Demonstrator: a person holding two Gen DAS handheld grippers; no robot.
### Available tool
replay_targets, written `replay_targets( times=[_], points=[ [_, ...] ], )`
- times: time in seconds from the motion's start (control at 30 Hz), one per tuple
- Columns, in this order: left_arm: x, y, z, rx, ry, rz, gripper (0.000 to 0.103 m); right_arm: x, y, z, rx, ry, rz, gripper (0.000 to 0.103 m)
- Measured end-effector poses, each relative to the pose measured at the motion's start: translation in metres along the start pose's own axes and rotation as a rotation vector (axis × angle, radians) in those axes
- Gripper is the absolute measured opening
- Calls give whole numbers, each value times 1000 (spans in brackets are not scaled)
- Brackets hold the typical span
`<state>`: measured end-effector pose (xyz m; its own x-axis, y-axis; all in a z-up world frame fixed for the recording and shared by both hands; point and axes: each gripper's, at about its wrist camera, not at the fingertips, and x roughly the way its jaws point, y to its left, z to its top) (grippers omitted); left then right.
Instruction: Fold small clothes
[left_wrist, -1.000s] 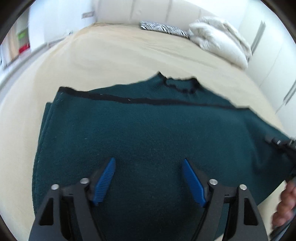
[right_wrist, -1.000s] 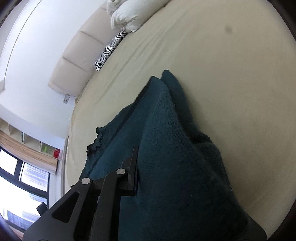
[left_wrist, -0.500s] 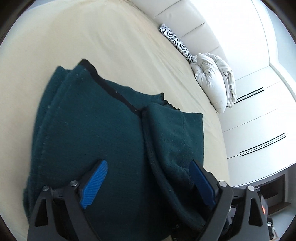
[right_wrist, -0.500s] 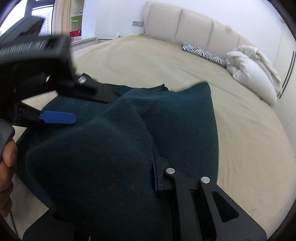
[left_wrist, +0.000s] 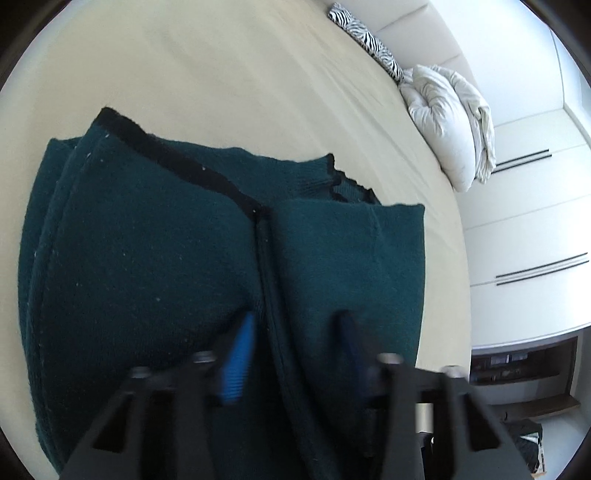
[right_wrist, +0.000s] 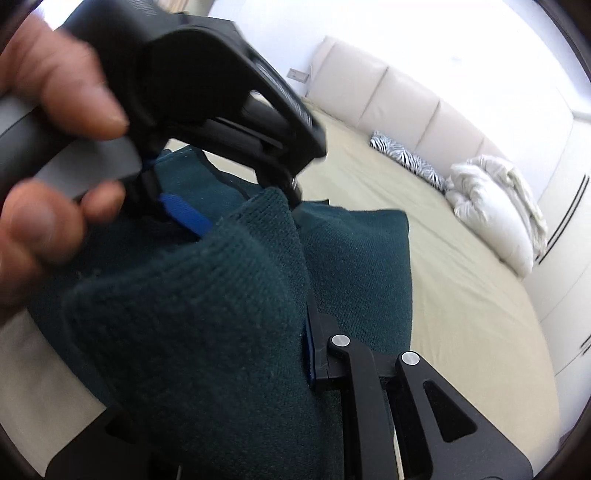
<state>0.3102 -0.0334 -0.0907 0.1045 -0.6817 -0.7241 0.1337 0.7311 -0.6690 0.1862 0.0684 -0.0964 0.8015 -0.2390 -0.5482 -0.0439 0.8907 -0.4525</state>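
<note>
A dark green knitted sweater (left_wrist: 140, 258) with black trim lies on the beige bed (left_wrist: 240, 92), its right side folded over the middle. My left gripper (left_wrist: 295, 354) is partly closed, its blue pads either side of the folded edge; whether it grips is unclear. It also shows in the right wrist view (right_wrist: 221, 110), held by a hand. My right gripper (right_wrist: 258, 350) is shut on a bunch of the sweater (right_wrist: 207, 314), lifted above the bed; its left finger is hidden by the cloth.
A white rumpled duvet (left_wrist: 450, 125) and a zebra-print cushion (left_wrist: 365, 37) lie at the far end of the bed by the padded headboard (right_wrist: 399, 110). White wardrobe doors (left_wrist: 528, 221) stand to the right.
My right gripper carried the sweater's right side over the middle. My left gripper's fingers have come closer together around the folded edge, and it now sits right in front of my right gripper.
</note>
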Motion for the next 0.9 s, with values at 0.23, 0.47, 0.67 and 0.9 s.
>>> replay_targets(
  times=[0.23, 0.47, 0.67, 0.9],
  points=[
    [-18, 6, 10, 47, 9, -36, 15, -39, 21, -25, -122, -55, -3, 14],
    [-39, 18, 11, 59, -39, -88, 13, -78, 66, -24, -294, -172, -3, 11],
    [-72, 36, 24, 76, -76, -75, 13, -76, 89, -11, -300, -185, 73, 7],
    [-89, 71, 32, 49, -96, -53, 13, -77, 96, -7, -324, -212, 114, 7]
  ],
)
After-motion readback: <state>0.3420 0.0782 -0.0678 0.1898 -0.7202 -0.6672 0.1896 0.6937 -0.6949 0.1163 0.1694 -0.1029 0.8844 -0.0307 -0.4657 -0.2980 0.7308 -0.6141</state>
